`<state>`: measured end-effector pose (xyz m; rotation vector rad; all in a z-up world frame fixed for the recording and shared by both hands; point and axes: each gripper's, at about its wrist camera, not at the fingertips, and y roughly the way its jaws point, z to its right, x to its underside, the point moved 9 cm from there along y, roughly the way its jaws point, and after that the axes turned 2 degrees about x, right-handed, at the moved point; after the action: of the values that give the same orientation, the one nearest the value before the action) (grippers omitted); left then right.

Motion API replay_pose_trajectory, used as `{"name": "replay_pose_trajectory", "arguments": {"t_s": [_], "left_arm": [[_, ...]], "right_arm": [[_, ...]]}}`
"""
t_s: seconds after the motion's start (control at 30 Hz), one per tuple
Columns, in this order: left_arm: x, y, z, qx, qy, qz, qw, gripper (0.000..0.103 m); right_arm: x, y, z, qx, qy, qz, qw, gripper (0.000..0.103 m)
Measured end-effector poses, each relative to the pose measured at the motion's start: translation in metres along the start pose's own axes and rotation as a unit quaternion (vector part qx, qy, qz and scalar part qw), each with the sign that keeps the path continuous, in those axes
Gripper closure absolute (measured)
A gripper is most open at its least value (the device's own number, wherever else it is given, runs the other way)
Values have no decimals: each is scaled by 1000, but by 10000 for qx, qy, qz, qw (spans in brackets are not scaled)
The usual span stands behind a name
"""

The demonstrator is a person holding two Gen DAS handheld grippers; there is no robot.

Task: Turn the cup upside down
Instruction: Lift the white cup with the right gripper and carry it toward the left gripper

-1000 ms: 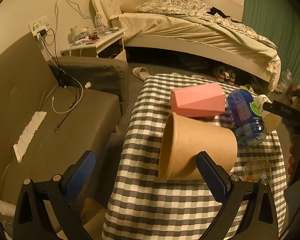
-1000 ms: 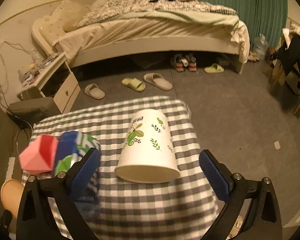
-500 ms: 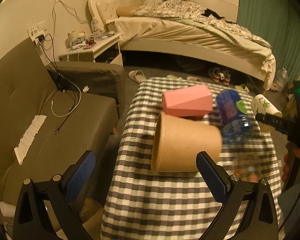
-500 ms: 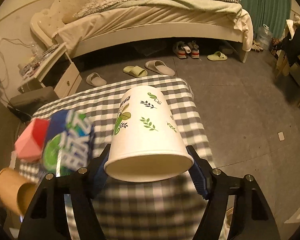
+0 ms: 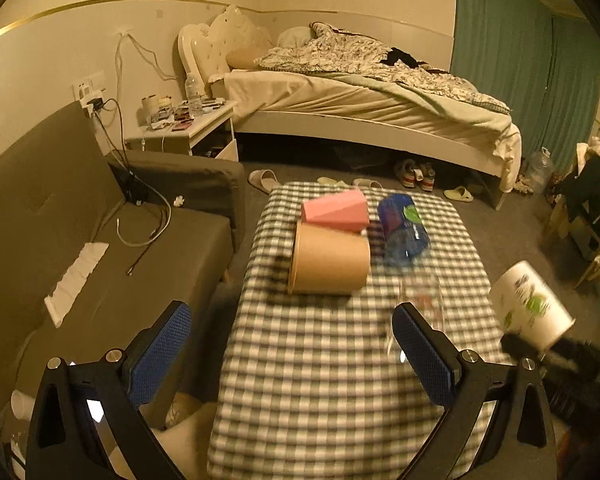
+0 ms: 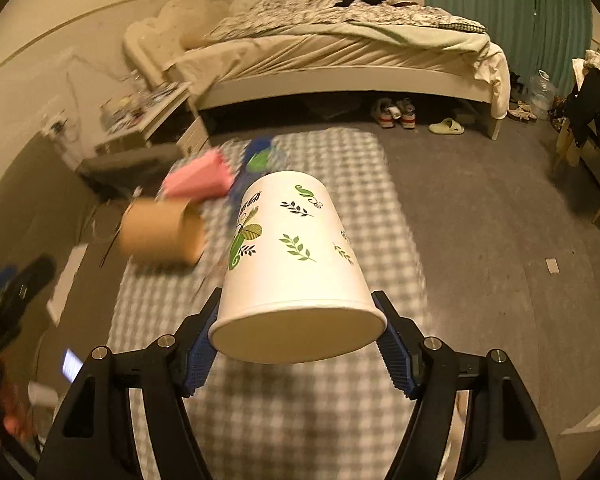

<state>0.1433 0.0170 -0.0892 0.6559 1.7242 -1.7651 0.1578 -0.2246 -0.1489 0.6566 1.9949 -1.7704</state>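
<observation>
My right gripper [image 6: 298, 340] is shut on a white paper cup with green leaf prints [image 6: 296, 264]. It holds the cup by its wide rim end, tilted, lifted above the checked table [image 6: 284, 408]. The cup also shows at the right of the left wrist view [image 5: 530, 306], off the table's right edge. My left gripper [image 5: 292, 350] is open and empty, above the near end of the table [image 5: 320, 380].
A brown paper cup [image 5: 328, 260] lies on its side mid-table, with a pink box [image 5: 336, 210] and a blue bottle [image 5: 404, 228] behind it. A clear glass [image 5: 420, 300] stands by my left gripper's right finger. A grey sofa [image 5: 100, 260] is at left.
My right gripper closed on the white cup and lifted it off the table. My left gripper pulled back and up, away from the brown cup.
</observation>
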Motion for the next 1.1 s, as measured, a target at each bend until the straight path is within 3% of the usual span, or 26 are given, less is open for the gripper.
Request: {"name": "replay_pose_trajectory", "arguments": {"t_s": [0.23, 0.43, 0.63, 0.9, 0.97, 1.0, 1.1], "left_arm": [[55, -24, -19, -69, 85, -113, 9999, 0], [98, -31, -32, -132, 107, -291, 9994, 0], [119, -30, -36, -139, 30, -399, 9991, 0], [125, -20, -21, -67, 9, -578, 9983, 0], [124, -18, -16, -56, 16, -632, 9980, 0], [123, -17, -14, -56, 23, -659, 9978, 0], [118, -13, -6, -92, 97, -720, 9973, 0]], "right_arm": [[91, -9, -36, -123, -77, -424, 9990, 33], [138, 12, -55, -99, -209, -706, 9972, 33], [160, 28, -58, -32, -298, -902, 9955, 33], [167, 32, -52, -166, -268, -946, 9950, 30], [167, 29, -50, -283, -208, -950, 9949, 24], [166, 24, -48, -299, -173, -922, 9951, 16], [159, 7, -40, -450, -112, -783, 9959, 13]]}}
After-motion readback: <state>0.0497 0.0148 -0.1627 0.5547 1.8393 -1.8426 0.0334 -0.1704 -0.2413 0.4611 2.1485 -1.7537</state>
